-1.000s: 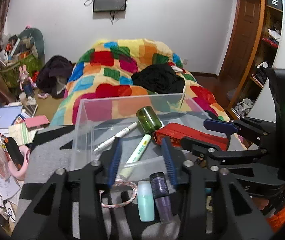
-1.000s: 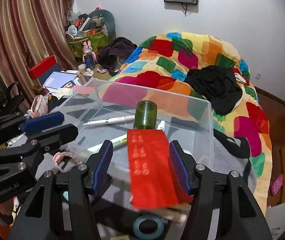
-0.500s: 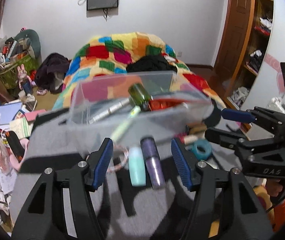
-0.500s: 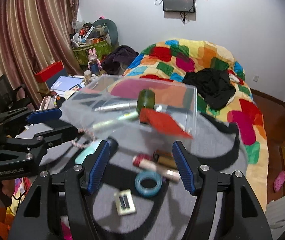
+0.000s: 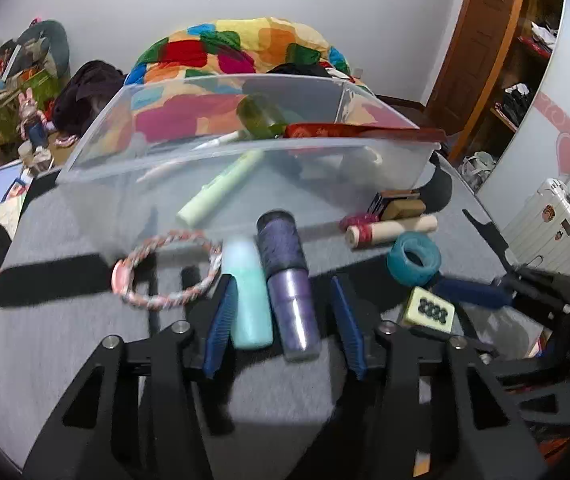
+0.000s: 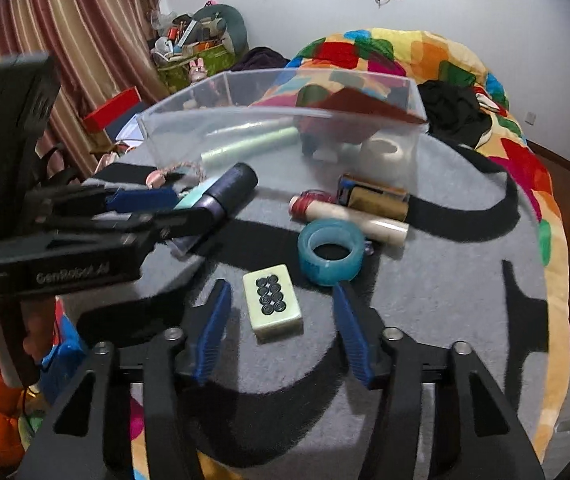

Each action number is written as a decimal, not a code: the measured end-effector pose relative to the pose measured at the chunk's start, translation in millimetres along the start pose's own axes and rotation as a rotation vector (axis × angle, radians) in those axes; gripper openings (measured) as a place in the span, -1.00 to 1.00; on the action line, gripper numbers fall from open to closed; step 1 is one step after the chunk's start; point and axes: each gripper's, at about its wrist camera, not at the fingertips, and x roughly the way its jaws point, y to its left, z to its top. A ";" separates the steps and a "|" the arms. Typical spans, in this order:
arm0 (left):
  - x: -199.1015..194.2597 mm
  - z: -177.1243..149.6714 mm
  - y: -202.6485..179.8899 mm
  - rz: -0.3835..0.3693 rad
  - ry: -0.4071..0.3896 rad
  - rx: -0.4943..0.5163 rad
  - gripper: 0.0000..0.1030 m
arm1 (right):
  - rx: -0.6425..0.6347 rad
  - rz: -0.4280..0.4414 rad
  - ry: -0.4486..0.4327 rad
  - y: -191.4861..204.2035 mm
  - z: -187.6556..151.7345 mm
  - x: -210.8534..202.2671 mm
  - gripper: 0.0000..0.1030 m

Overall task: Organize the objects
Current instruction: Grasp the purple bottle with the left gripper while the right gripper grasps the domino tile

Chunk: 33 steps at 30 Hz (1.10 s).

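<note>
Both wrist views look steeply down, close, sharing the clear bin (image 5: 241,160) (image 6: 285,120).

Grey mat (image 6: 445,280) carries a clear bin (image 6: 245,128), tape roll (image 6: 331,256), tile (image 6: 272,306), bottles (image 5: 289,280), possibly a battery (image 6: 373,196).

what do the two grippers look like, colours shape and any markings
Both are matte black frames with cut-out struts and silver bolts at the pivots. Each finger carries a long blue ribbed pad. The left gripper shows white lettering on its side in the right wrist view, partly blurred. The right gripper looks the same build; no lettering on it can be read. No cables show. Orange clothing appears beside the left gripper's handle.
</note>
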 end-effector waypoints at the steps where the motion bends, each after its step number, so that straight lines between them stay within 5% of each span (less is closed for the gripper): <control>1: 2.3 2.9 -1.2 -0.002 0.001 0.005 -0.17 | 0.000 -0.001 0.004 0.1 -0.1 2.6 -0.34; 9: 24.8 19.0 -7.4 -0.015 0.032 0.028 -0.23 | 0.011 -0.006 -0.014 -0.8 -3.2 1.9 -0.55; 13: 34.7 18.7 -10.0 -0.024 0.074 0.035 -0.42 | 0.014 -0.007 -0.018 -0.6 -3.9 0.7 -0.55; 24: 18.1 10.7 -9.6 -0.038 0.026 0.024 -0.51 | 0.038 -0.012 -0.071 -3.5 6.6 -14.6 -0.56; 33: -30.1 18.3 -0.3 -0.040 -0.093 -0.008 -0.51 | 0.028 -0.003 -0.171 2.1 43.7 -32.8 -0.56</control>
